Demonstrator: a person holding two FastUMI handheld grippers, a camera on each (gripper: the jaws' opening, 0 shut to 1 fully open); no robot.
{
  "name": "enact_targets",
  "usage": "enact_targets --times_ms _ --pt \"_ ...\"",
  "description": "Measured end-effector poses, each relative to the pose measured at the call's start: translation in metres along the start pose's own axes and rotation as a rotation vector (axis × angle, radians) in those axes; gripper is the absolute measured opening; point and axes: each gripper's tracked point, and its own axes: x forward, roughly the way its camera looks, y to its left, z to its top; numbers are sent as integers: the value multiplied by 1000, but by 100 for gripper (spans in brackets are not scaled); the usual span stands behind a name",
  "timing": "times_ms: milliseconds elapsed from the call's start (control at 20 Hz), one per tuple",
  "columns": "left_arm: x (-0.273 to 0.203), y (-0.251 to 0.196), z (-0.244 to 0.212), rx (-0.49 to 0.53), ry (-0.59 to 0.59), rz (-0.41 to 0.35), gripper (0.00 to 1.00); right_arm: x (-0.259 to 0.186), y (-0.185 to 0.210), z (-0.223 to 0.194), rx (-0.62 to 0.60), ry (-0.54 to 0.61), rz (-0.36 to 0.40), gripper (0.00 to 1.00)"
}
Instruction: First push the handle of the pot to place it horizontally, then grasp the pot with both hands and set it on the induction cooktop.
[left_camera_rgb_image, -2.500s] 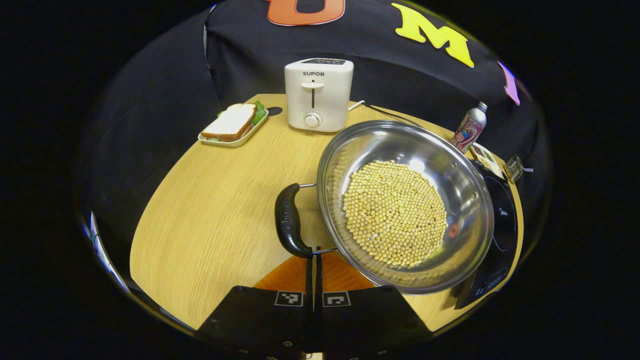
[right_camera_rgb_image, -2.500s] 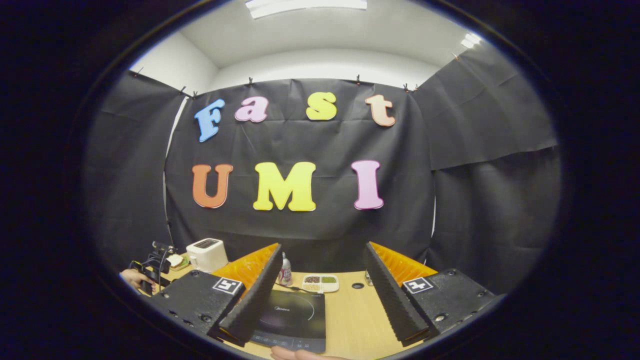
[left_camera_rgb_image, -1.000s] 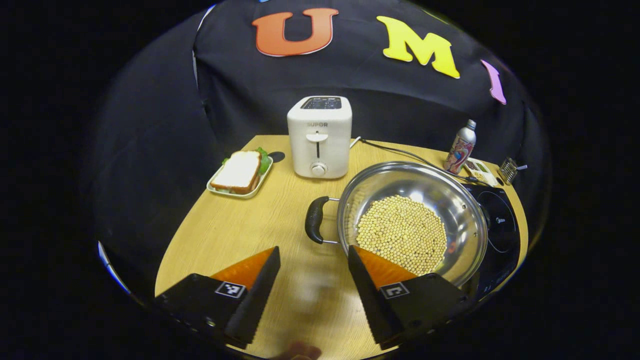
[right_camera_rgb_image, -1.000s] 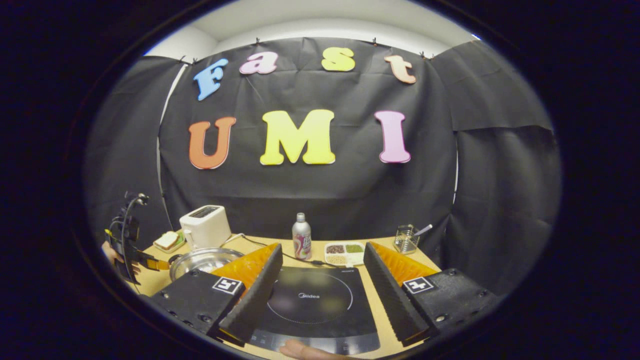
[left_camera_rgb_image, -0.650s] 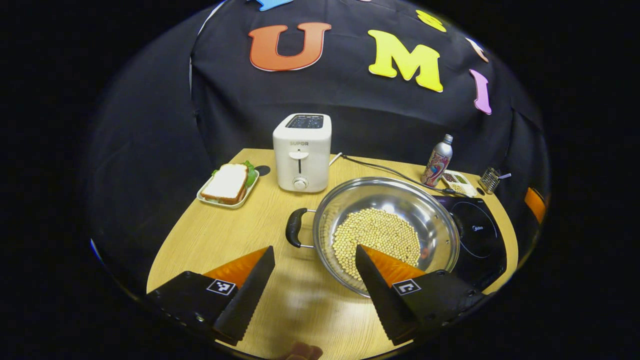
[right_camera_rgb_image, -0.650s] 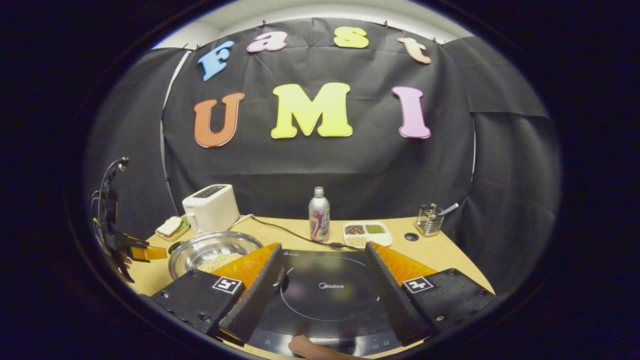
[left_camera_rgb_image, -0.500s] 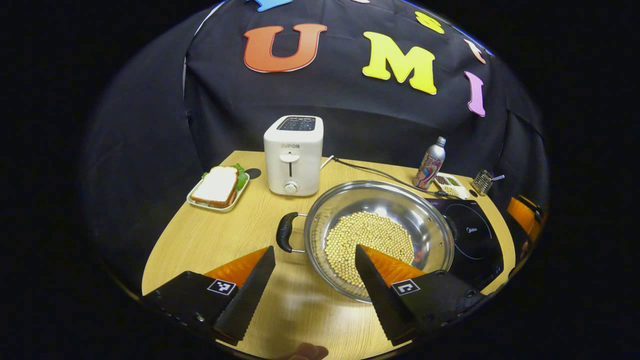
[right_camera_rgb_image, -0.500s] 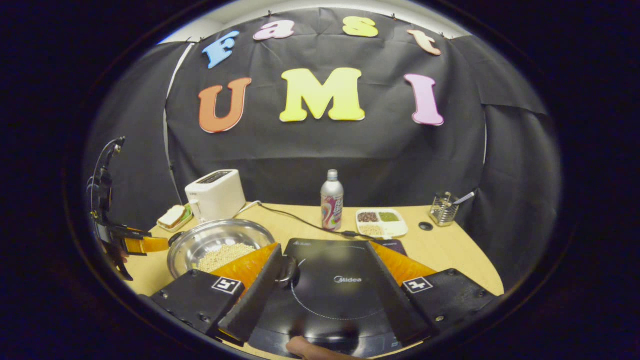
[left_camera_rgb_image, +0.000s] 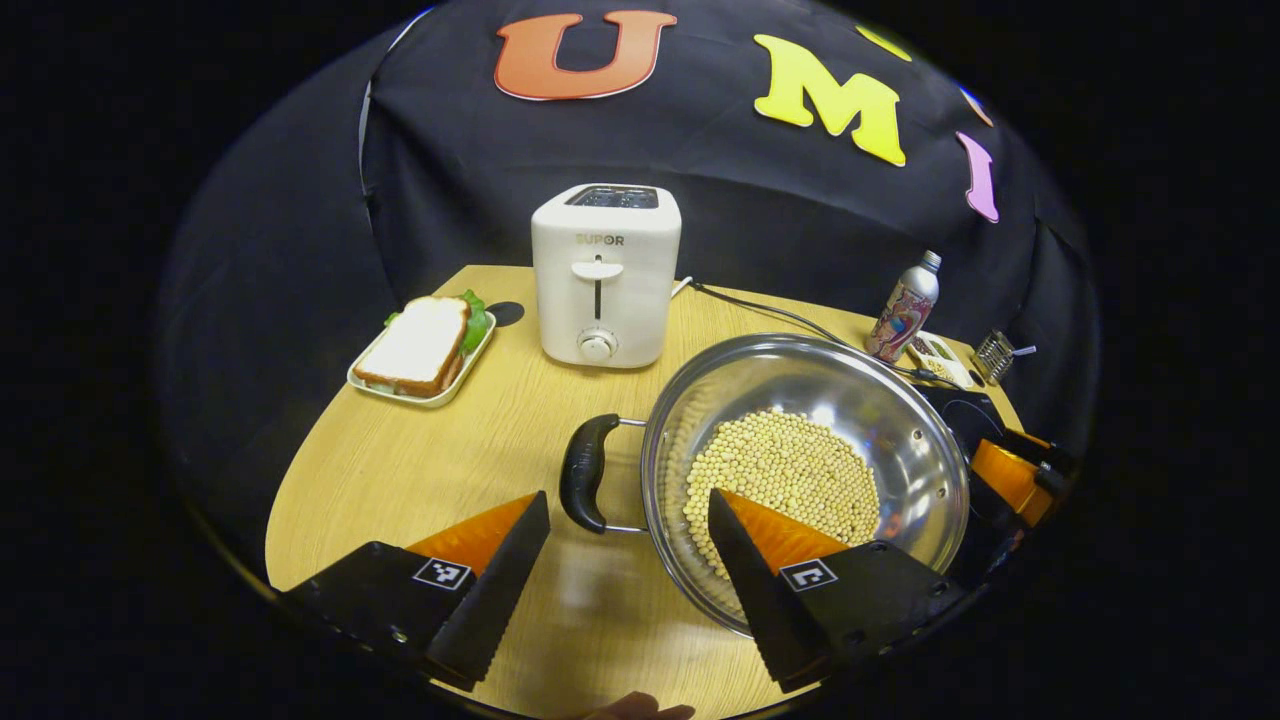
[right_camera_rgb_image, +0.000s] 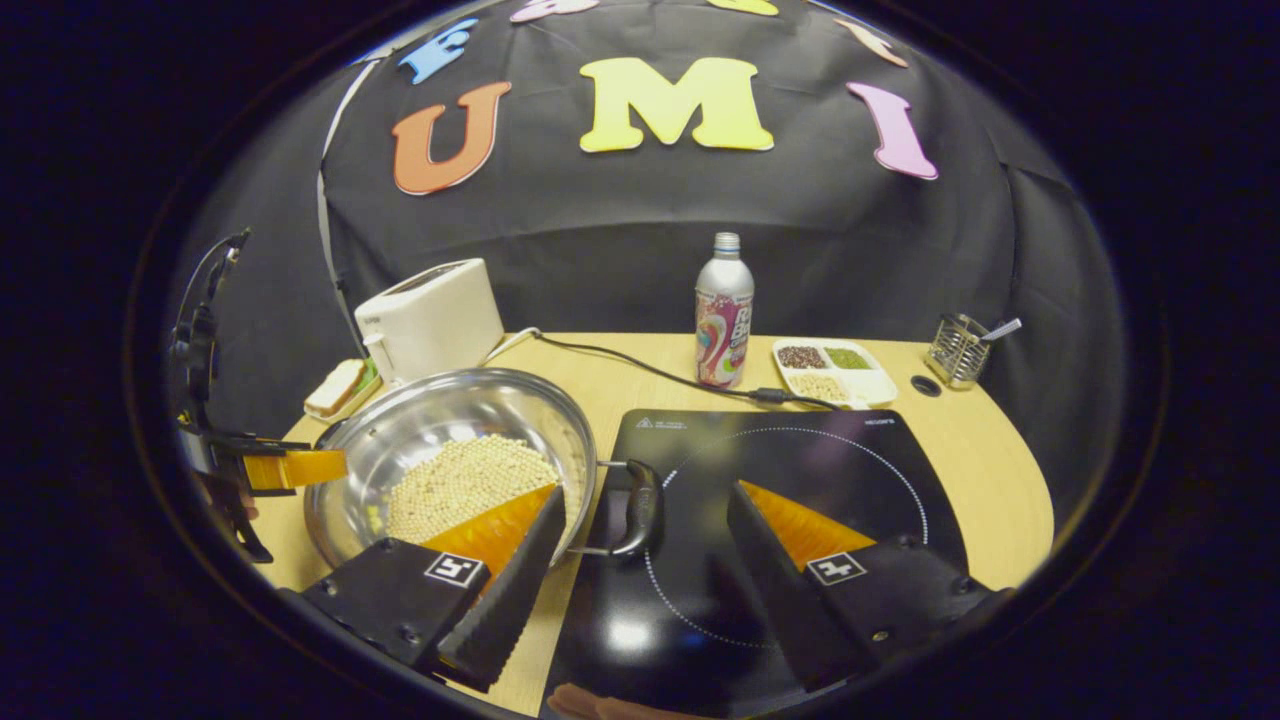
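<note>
Pot (left_camera_rgb_image: 805, 470) of soybeans (left_camera_rgb_image: 780, 475) sits on the counter (left_camera_rgb_image: 450, 450), just left of the induction cooktop (right_camera_rgb_image: 790, 470), with one black handle (left_camera_rgb_image: 583, 472) on its left side and the other handle (right_camera_rgb_image: 640, 508) reaching over the cooktop's edge. Left gripper (left_camera_rgb_image: 628, 560) hovers near the left handle, jaws spread and holding nothing. Right gripper (right_camera_rgb_image: 645, 570) hangs before the cooktop-side handle, jaws spread too. A toaster (left_camera_rgb_image: 605, 275) and a sandwich tray (left_camera_rgb_image: 420, 345) stand behind.
</note>
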Motion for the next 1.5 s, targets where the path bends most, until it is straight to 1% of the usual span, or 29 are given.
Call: enact_targets --times_ms 150,250,300,350,400,450,500,550,600,650,700,750,800,850,900,950,1000,1050,1100,1300,1500 --pt "11 0 4 3 12 5 95 16 22 -9 12 51 51 99" --pt "17 3 4 27 27 12 94 25 26 -13 16 75 52 98" --pt "19 7 5 57 35 31 94 29 26 -13 16 78 50 98" --pt "23 13 6 87 37 67 89 34 26 -14 27 92 50 100" --pt "24 15 3 106 53 81 86 38 24 -9 28 75 42 96" --pt "26 11 1 105 74 69 77 39 21 -13 13 94 37 87" --pt "31 10 -6 108 89 65 84 40 19 -11 15 81 27 84" --pt "34 10 -6 105 93 59 71 41 16 -11 45 62 19 75" --pt "34 10 -4 103 90 54 71 41 16 -12 73 59 20 74" --pt "33 11 -4 100 97 50 71 41 16 -9 85 60 28 69" --pt "32 11 -5 93 99 46 71 44 15 -9 87 63 32 67" --pt "33 10 -5 90 104 44 80 43 14 -9 73 66 27 63" --pt "32 10 -5 95 103 42 71 43 14 -9 52 67 21 65" --pt "32 9 -5 99 106 44 59 42 13 -9 39 73 17 65" --pt "33 10 -6 108 108 46 69 43 14 -10 39 79 18 62" --pt "32 10 -4 106 101 44 60 42 14 -8 43 82 22 60" --pt "33 9 -5 97 108 42 65 43 14 -8 41 86 29 58" --pt "31 9 -5 88 113 42 64 41 13 -7 43 91 36 57" --pt "31 9 -5 86 113 43 64 41 14 -8 51 100 43 52" --pt "11 9 -4 100 110 59 64 28 13 -7 60 118 72 51" --pt "-17 6 5 78 114 79 64 3 13 11 47 97 106 51"
